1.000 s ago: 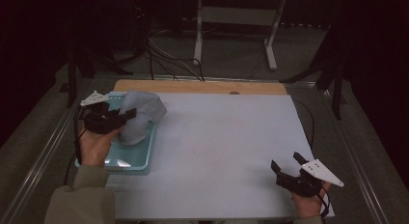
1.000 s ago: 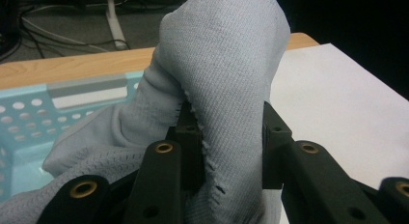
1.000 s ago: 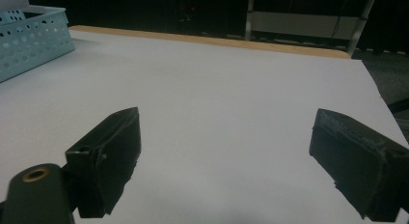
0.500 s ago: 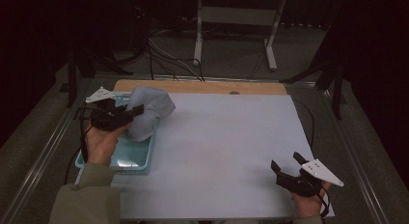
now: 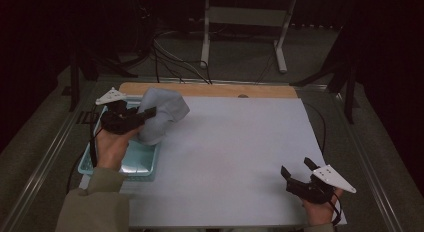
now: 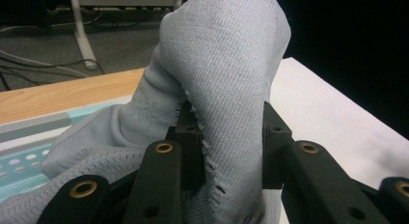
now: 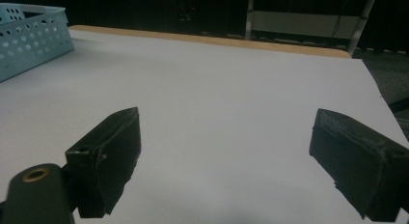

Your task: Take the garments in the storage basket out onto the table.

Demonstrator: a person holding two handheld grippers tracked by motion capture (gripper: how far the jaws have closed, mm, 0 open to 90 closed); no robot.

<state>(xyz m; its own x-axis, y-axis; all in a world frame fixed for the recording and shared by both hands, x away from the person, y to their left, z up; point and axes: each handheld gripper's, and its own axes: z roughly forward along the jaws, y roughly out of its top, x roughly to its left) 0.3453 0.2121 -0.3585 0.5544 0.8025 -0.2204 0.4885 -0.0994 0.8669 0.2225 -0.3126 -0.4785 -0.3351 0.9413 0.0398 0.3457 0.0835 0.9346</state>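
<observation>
Left gripper (image 5: 150,112) squeezes a grey cloth (image 5: 162,114) above the blue basket (image 5: 137,164); right gripper (image 5: 297,173) rests wide open, holding nothing.

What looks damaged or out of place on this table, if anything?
Nothing stands out. The left tongs hold a grey cloth over the edge of the blue basket; it shows no tear. The right tongs hang open over the bare white table.

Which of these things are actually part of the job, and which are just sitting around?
Part of the job:
- grey cloth, pinched in the left gripper
- light blue basket, under the cloth
- white table sheet

Just lying about:
- right gripper, fingers open and idle above the sheet
- white metal stand and cables on the floor behind the table
</observation>
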